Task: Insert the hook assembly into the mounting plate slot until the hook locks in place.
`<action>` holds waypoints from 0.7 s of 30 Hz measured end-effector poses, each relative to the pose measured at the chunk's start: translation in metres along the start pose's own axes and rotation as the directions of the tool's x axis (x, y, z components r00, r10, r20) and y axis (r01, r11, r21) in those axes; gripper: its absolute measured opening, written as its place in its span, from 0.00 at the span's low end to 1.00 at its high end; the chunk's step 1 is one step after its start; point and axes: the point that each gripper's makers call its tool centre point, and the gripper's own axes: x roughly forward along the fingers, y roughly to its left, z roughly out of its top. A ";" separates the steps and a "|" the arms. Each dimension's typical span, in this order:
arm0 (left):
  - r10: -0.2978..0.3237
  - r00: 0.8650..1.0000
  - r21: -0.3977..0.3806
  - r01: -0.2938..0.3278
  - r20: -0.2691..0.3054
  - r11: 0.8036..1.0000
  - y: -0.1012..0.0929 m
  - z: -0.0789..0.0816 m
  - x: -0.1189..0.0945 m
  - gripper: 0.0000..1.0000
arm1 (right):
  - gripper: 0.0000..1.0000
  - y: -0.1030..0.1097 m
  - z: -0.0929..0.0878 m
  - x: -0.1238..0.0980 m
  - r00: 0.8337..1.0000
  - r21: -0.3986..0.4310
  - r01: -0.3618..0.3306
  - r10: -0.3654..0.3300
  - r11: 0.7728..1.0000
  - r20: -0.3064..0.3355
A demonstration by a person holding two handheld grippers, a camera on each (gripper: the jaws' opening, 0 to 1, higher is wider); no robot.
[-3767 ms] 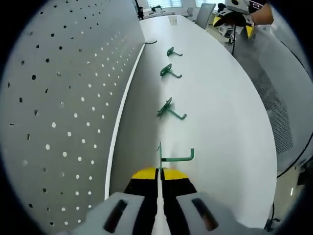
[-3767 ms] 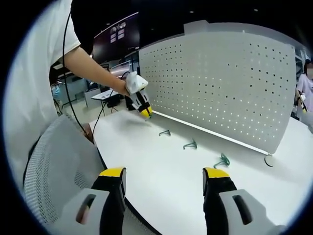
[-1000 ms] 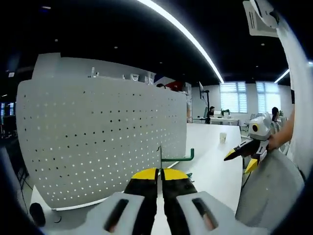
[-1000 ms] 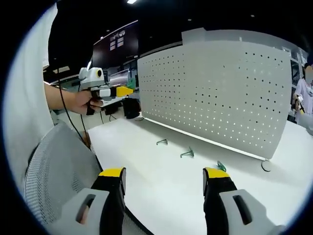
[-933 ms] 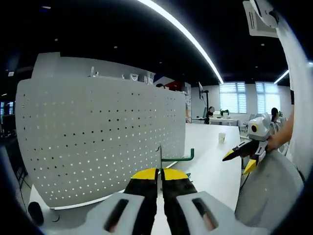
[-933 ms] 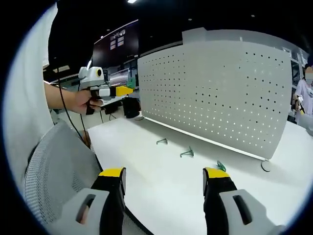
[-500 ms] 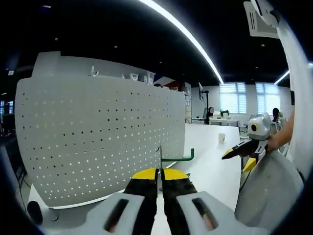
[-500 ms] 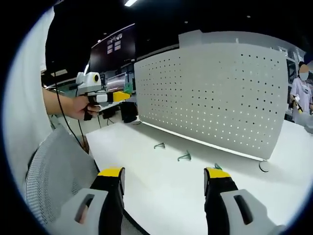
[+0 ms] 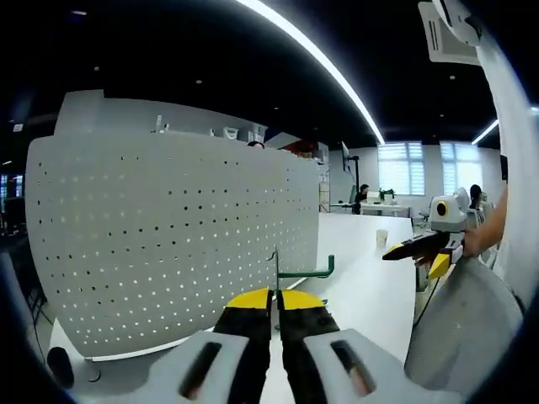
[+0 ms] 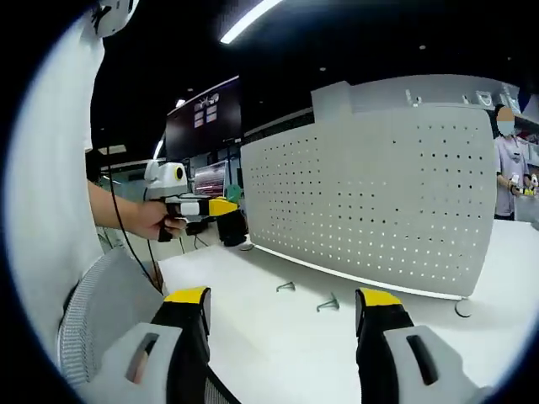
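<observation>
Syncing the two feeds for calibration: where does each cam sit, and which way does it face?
Left gripper view: rides the left gripper, shut on a green hook, facing the pegboard; right gripper at right.
Right gripper view: rides the open right gripper, facing the table; hand at left.
Shared: pegboard, table, both grippers.

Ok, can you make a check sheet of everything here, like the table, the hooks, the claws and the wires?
Surface: white table, mostly bare.
Job's things: white pegboard stands upright on the table; green hook is pinched in the left claw, facing the board, not yet inserted.
Clutter: two spare hooks lie on the table before the board.
Grippers: left claw shut on the hook; right claw open, holding nothing.
Cables: black cable hangs by the person's arm.
Surroundings: mesh chair back, office behind, a person standing far off.
</observation>
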 end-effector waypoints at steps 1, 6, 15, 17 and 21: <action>0.000 1.000 -0.001 0.000 0.000 1.000 -0.001 0.000 0.000 0.02 | 0.68 0.000 0.000 0.000 1.000 0.000 0.001 -0.001 1.000 -0.001; 0.002 1.000 0.002 -0.002 0.001 1.000 -0.002 0.001 0.000 0.02 | 0.67 -0.001 0.007 0.002 1.000 -0.001 -0.008 0.008 1.000 0.010; 0.012 1.000 0.010 -0.012 0.002 1.000 -0.005 0.003 0.002 0.02 | 0.64 0.003 0.030 0.015 0.998 -0.018 -0.046 0.047 0.999 0.032; 0.017 1.000 0.010 -0.017 0.003 1.000 -0.005 0.004 0.002 0.02 | 0.63 0.005 0.035 0.019 0.998 -0.017 -0.057 0.058 0.998 0.040; 0.024 1.000 0.011 -0.024 0.007 1.000 -0.005 0.006 0.002 0.02 | 0.61 0.010 0.046 0.026 0.995 -0.012 -0.073 0.074 0.997 0.068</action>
